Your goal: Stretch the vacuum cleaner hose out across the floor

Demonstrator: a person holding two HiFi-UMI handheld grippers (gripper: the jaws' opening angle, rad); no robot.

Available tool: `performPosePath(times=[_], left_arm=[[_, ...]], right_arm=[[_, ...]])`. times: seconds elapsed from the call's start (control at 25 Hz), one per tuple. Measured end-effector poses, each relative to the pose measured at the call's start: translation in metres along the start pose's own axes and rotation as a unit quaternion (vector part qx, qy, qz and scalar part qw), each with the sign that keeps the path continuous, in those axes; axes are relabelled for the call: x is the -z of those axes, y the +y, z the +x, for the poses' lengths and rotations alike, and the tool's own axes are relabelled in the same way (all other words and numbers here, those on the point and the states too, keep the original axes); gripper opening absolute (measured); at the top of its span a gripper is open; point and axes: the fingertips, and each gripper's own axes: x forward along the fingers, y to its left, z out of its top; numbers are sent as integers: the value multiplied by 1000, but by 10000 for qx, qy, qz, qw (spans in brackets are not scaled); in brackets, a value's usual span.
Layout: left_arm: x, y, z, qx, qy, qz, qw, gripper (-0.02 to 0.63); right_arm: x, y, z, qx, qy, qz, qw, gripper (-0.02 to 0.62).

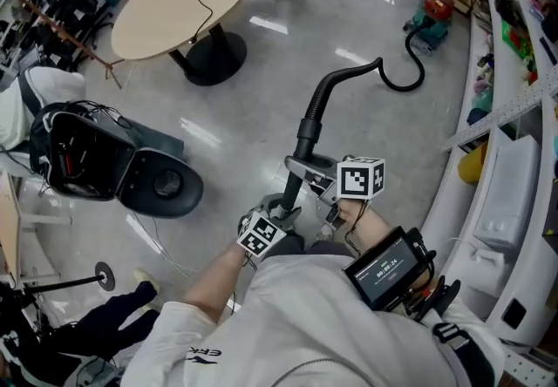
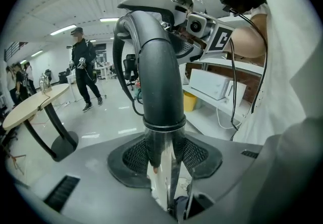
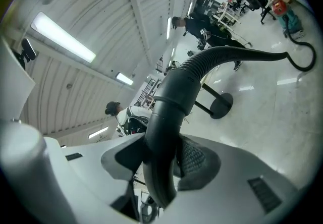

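Grey floor (image 1: 261, 71), table (image 1: 166, 2) far left. Near the person, left gripper (image 2: 164, 156) was clamped on the wand's tube (image 2: 162, 182); right gripper (image 3: 164, 162) was clamped on the handle (image 3: 171, 112) above. Hose (image 1: 349, 78) ran from the handle, raised, then curled on the floor by the vacuum (image 1: 432, 23), far right.

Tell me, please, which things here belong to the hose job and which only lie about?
Job: vacuum hose; vacuum cleaner; left gripper and right gripper, both clamped on the hose's rigid end.
Lying about: round table; black chair.
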Motion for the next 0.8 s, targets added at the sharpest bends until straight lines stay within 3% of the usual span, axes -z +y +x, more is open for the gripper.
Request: performPosePath(times=[0.4,0.8], left_arm=[[48,-24,-32,-454,32,-575,9973,155],[121,-32,-114,-894,-79,-1015,9908,155]], right_arm=[[62,27,33,-257,667,-133,9974,183],[149,79,104,-450,1231,-233,9911,183]])
